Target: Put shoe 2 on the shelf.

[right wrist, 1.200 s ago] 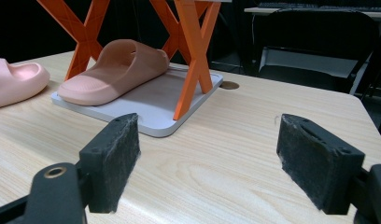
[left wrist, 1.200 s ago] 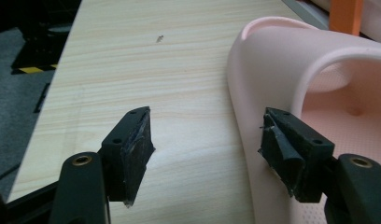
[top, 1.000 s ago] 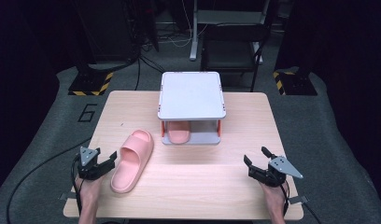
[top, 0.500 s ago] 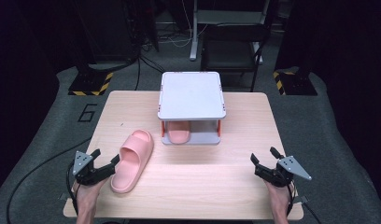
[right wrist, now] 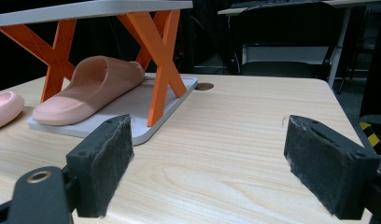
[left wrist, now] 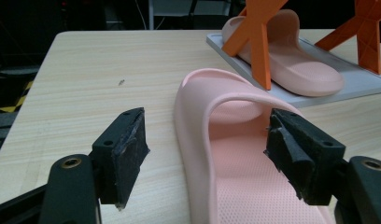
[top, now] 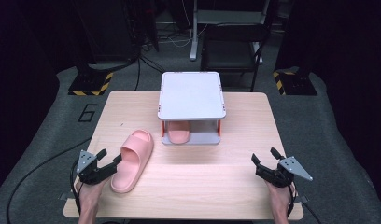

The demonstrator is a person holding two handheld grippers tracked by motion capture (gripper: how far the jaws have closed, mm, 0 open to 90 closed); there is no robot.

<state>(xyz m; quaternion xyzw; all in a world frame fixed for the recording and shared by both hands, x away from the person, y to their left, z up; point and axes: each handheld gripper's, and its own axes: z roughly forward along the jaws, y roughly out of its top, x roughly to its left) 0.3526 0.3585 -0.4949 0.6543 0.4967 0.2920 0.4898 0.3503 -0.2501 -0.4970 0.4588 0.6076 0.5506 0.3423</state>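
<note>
Slipper, pink and loose, lies on the wooden table at its near left in the high view, toe end pointing away toward a small rack. My left gripper sits at the slipper's heel end with its jaws spread, one on each side of the heel's left edge, not closed on it. My right gripper rests well apart at the near right, jaws also spread, over bare wood. The rack has a grey top and a grey base tray, with orange legs between, and a second pink slipper peeks out from underneath.

From the left gripper view, my left gripper shows both black pads wide apart. The slipper runs up between them, its strap arching just ahead and its dotted footbed visible, a detail the high view hides. The right pad overlaps the slipper; I cannot tell whether it touches. Beyond, the second slipper lies on the tray.

From the right gripper view, my right gripper has its pads spread over empty tabletop. The second slipper sits on the tray behind crossed orange legs, seen side-on here. The first slipper's tip pokes in at the left edge.
</note>
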